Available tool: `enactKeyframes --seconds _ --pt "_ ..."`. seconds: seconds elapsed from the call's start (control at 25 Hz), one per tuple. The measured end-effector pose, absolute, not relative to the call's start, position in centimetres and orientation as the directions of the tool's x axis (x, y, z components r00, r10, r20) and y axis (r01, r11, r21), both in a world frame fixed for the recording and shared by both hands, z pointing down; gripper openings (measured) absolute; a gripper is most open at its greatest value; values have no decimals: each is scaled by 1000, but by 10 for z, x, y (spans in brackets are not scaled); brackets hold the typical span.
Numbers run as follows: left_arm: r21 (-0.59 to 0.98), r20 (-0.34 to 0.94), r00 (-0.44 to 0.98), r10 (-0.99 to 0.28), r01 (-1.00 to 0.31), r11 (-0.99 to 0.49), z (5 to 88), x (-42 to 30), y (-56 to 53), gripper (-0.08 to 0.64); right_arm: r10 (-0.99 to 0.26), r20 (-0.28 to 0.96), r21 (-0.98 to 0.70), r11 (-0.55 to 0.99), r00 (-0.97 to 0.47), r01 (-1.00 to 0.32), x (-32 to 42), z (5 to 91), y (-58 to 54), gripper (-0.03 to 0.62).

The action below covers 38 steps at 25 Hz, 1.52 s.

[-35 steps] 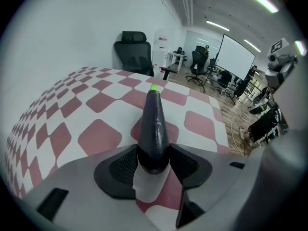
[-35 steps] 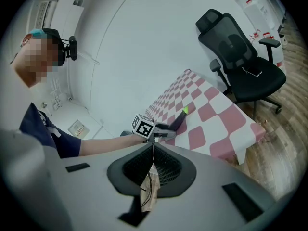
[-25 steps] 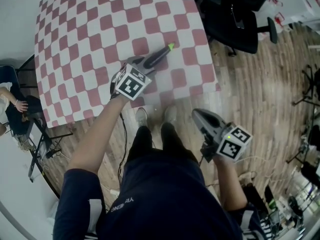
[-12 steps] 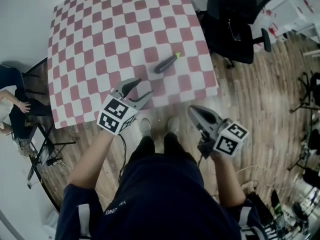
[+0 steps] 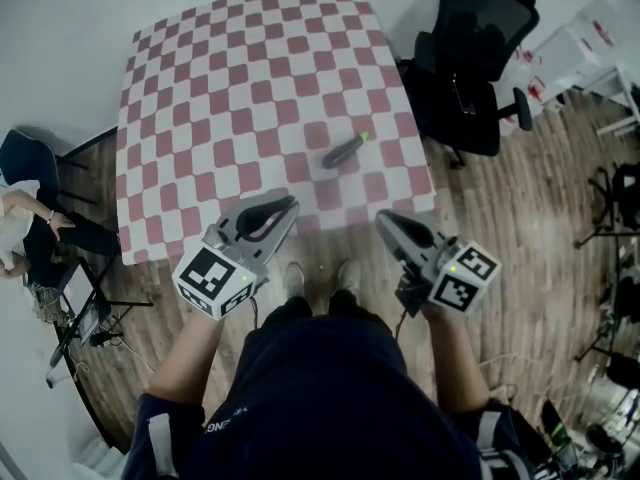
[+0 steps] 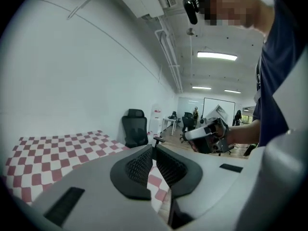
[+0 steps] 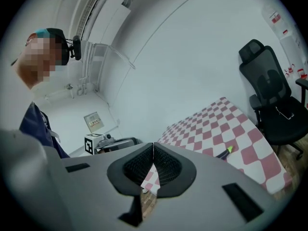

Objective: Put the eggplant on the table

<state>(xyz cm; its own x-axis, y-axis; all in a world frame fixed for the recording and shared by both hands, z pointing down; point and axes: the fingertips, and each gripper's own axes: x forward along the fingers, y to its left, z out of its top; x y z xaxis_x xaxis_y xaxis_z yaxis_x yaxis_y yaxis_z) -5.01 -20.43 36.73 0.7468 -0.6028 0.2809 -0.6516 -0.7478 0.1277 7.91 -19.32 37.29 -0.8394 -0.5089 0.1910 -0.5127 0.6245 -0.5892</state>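
Eggplant (image 5: 345, 151): dark, slim, green stem tip, lying on counter (image 5: 200, 98) near front-right corner, untouched.
Left tongs (image 5: 288, 208): jaws just been closing, now together, nothing between.
Right tongs (image 5: 386, 222): pressed together, empty.
Red-white checked cloth (image 5: 250, 58) covers counter.
Wood floor (image 5: 520, 238); black office chair (image 5: 470, 68) beside counter.

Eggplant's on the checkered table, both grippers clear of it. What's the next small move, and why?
Probably just lower both grippers to rest. The eggplant lies free on the table, nothing touching it. The left gripper has just been closing its jaws on nothing; the right gripper is shut and empty too, so nothing seems left to place.
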Motion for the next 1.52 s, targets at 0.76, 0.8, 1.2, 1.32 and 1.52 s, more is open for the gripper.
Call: enactKeyframes --seconds 0.76,0.8,1.2,1.32,1.52 --pt "108 197 791 -579 -604 -789 329 -85 -172 26 -465 125 -504 731 -876 -460 16 324 -178 17" --pt "111 196 794 -576 -601 -791 328 -96 -169 26 -464 128 -500 733 -877 -461 4 323 -175 17" --pt "125 200 807 -555 -583 -803 339 -56 -180 26 -458 141 -492 737 -878 -464 32 333 -186 17" --pt "122 197 803 -562 -589 -799 340 -59 -149 26 -452 140 -484 745 -881 -459 28 334 -154 17" --pt "134 197 807 -556 -584 -801 343 -59 -180 26 -455 154 -489 736 -877 -468 28 339 -185 17"
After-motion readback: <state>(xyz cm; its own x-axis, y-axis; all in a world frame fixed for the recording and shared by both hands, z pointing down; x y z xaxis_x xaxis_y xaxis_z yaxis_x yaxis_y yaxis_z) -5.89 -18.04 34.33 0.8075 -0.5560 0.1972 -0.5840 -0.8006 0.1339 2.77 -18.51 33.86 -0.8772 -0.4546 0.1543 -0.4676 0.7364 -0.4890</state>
